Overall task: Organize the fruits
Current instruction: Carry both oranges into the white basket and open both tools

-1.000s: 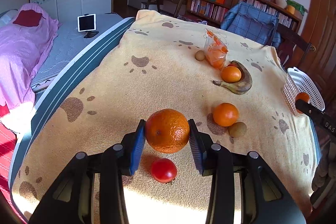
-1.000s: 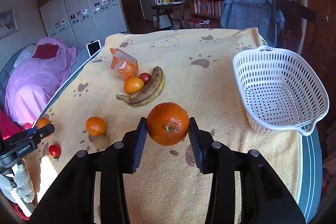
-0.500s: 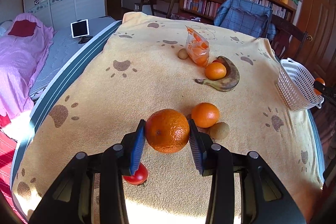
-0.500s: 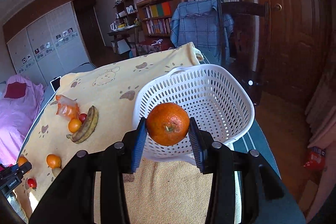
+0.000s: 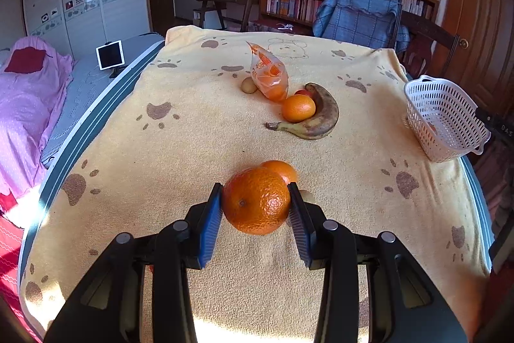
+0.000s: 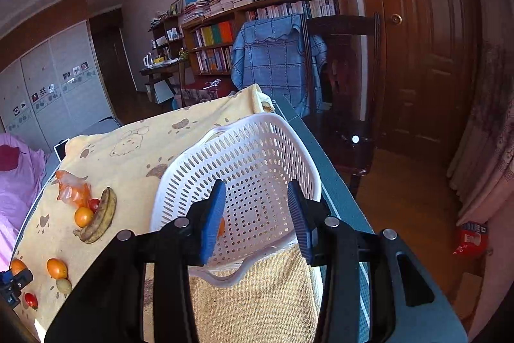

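Clamping a large orange [image 5: 256, 201] between its blue pads, the left tool [image 5: 256, 204] tilts down over the yellow desk cover [image 5: 192, 150]. Opening, the right tool [image 6: 256, 211] hangs empty over the white basket [image 6: 244, 137]; an orange sliver there shows half hidden behind one pad. No lettering reads clearly.

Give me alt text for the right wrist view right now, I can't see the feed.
The right gripper hangs over a white basket at the table's edge, its jaws opening with nothing between them; an orange peeks out in the basket behind the left finger. To the left, on a yellow paw-print blanket, lie a banana, more oranges, small tomatoes and an orange bag.
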`<state>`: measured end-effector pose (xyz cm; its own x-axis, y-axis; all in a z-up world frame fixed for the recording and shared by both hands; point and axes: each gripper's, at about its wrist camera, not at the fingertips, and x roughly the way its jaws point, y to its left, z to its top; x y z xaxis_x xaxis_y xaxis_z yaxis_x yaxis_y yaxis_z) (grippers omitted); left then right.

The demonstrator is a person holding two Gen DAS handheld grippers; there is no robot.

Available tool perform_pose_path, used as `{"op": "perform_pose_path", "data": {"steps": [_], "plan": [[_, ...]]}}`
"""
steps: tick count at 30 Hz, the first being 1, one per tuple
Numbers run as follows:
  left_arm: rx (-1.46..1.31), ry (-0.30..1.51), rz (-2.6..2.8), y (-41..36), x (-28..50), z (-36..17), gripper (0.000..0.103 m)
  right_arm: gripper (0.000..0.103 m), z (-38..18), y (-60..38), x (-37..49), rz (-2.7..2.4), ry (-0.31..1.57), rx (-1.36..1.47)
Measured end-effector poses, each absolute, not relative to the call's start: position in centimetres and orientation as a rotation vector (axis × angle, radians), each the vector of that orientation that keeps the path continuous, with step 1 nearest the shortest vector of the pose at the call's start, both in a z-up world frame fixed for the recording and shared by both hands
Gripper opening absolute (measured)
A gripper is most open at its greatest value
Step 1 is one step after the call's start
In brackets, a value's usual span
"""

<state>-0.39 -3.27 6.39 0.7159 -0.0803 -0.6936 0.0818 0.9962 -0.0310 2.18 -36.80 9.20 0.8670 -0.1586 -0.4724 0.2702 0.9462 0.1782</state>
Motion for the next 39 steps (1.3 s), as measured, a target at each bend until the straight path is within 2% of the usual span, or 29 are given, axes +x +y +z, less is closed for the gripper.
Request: {"op": "perform_pose_path", "data": {"steps": [2,5,8,22,36,38,39], "plan": [[0.012,0.764,-0.1,-4.1,-0.3,6.6,0.04,0.051,9.4,-37.1,1.7,-0.252,0.432,0.256],[0.024,0.759,-0.127,-5.5,0.0,6.9,0.04,0.053,9.7,-37.2,0.9,-0.31,0.361,0.239],[0.039,0.749,-0.167,-7.5,0.3,7.5,0.04,0.064,9.6,-37.9,0.1,-0.361,0.306,0.273],[0.082,0.7,-0.439,-19.3,3.7,9.7,0.04,0.064,8.0,-40.8,-1.2,-0.49,0.261,0.358],[0.115,0.729,-0.529,-26.5,8.4,9.0,0.04,0.066,7.9,-41.6,-1.3,-0.526,0.239,0.365],[0.116,0.725,-0.536,-26.8,8.6,8.8,0.042,0.066,7.9,-41.7,-1.3,-0.525,0.24,0.364],[0.114,0.72,-0.537,-26.9,8.6,8.8,0.052,0.066,7.9,-41.7,-1.3,-0.524,0.241,0.364]]}}
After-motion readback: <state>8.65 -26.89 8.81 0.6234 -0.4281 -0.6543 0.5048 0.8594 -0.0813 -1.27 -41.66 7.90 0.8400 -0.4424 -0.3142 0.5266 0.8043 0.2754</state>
